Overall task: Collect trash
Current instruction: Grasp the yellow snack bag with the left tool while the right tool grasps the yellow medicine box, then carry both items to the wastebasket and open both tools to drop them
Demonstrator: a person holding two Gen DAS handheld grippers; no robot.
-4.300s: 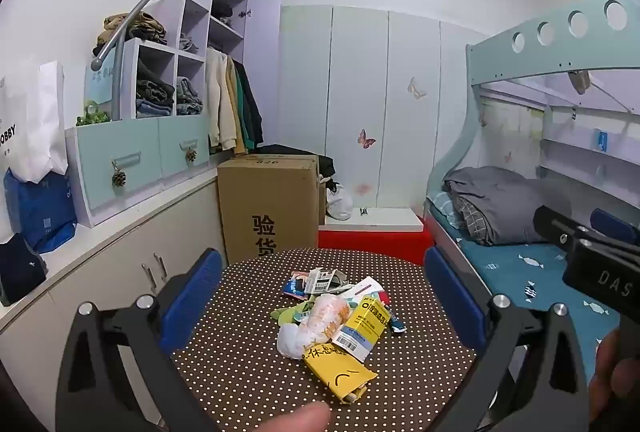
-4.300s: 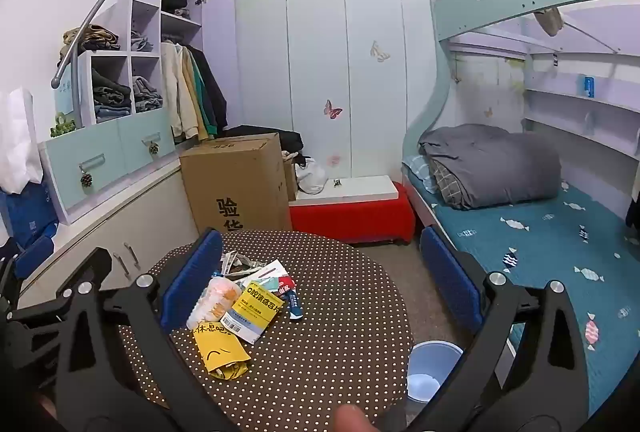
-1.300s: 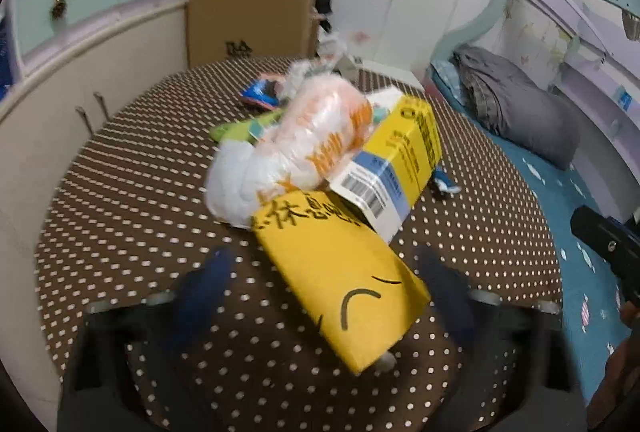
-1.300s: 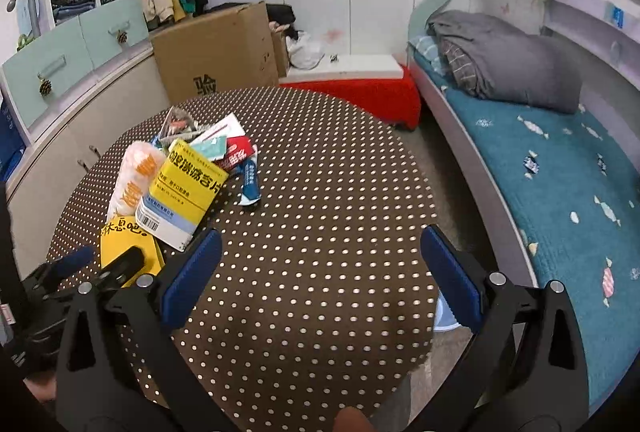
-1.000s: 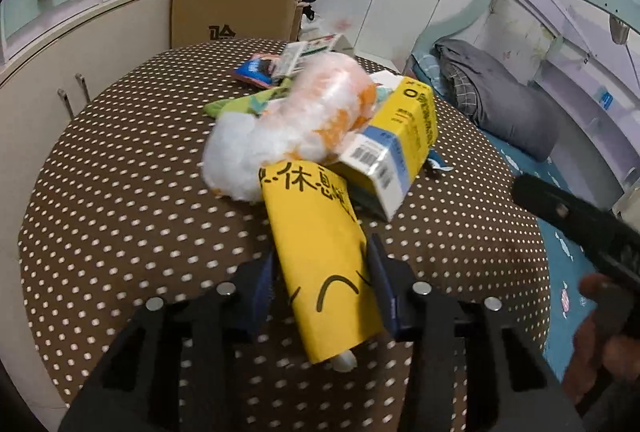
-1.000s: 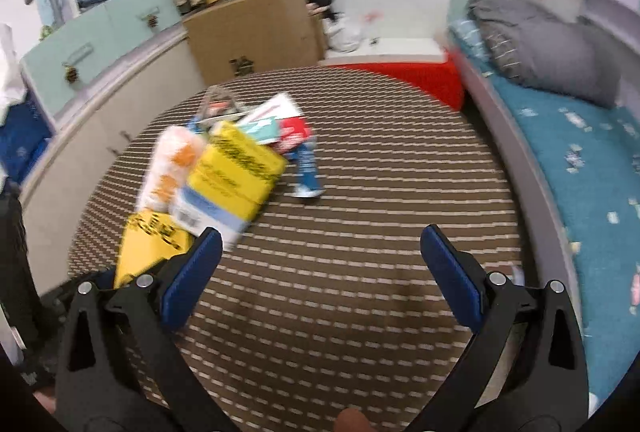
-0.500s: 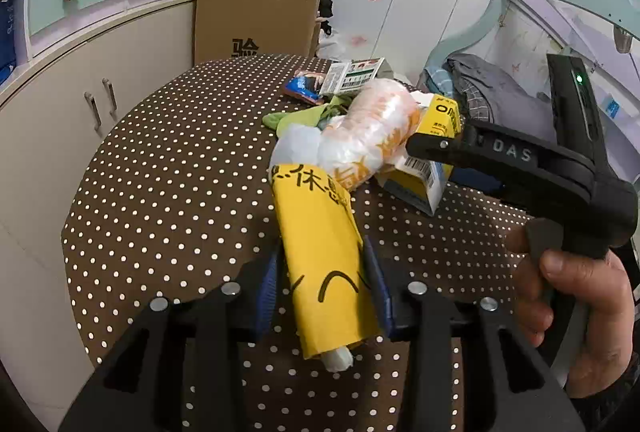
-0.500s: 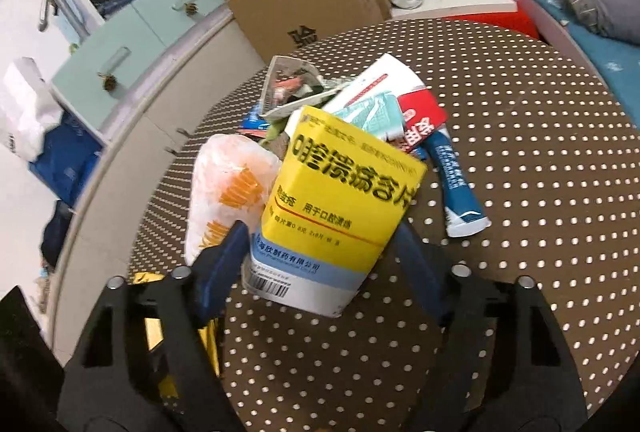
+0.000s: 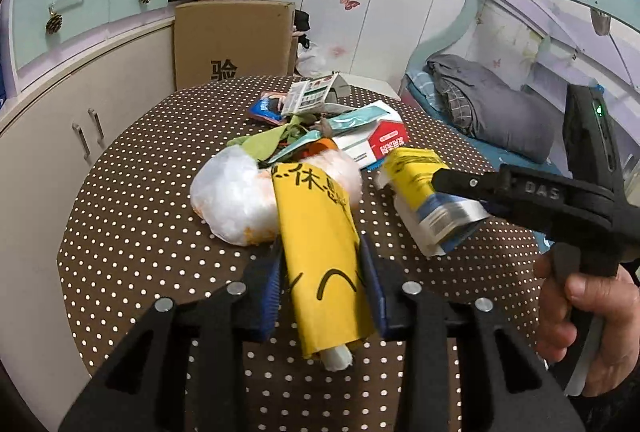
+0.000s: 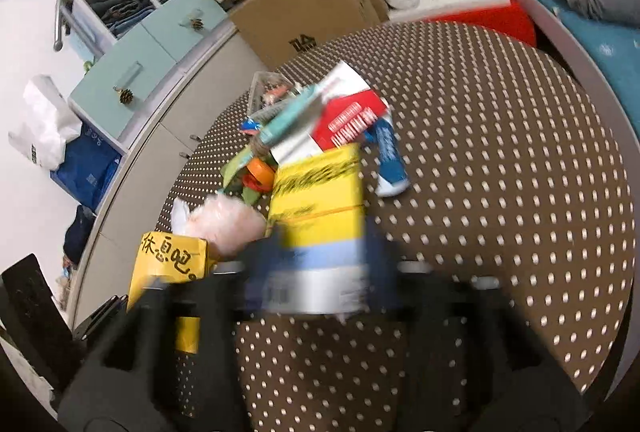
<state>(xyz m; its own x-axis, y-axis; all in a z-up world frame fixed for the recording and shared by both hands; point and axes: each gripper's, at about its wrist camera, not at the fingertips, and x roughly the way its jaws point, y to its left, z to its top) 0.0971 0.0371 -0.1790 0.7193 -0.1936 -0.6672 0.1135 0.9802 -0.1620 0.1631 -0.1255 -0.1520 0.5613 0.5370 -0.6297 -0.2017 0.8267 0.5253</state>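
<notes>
On the left, a white plastic bag [image 9: 234, 200] with orange print lies on the round brown table [image 9: 132, 216] with white dots. Just beside it is a yellow wrapper [image 9: 320, 252] with black writing. The left gripper [image 9: 322, 284] has this yellow wrapper between its blue pads. Its jaws have just been closing a bit more and now they press on both sides of the wrapper, about a third of the way open. A white bit sticks out of the near end of the wrapper.

Behind them, in the middle of the table, sits a heap of trash: a green wrapper [image 9: 262, 144], a small box with pictures [image 9: 308, 96], a blue packet [image 9: 266, 110] and a white and red box [image 9: 376, 140].

To the right is a yellow box [image 9: 420, 184] with a blue and white end. The right gripper [image 10: 320, 272] has it. Its jaws have just been closing and they now squeeze the box at its blue end, about two thirds open. The box is tipped up and looks blurry. A blue tube [image 10: 390, 160] lies on the table just past the box. A hand [image 9: 580, 308] holds the right gripper's black handle at the far right.

A big cardboard box [image 9: 232, 44] stands behind the table, and a bed [image 9: 500, 136] with a grey blanket [image 9: 492, 104] is on the right.
</notes>
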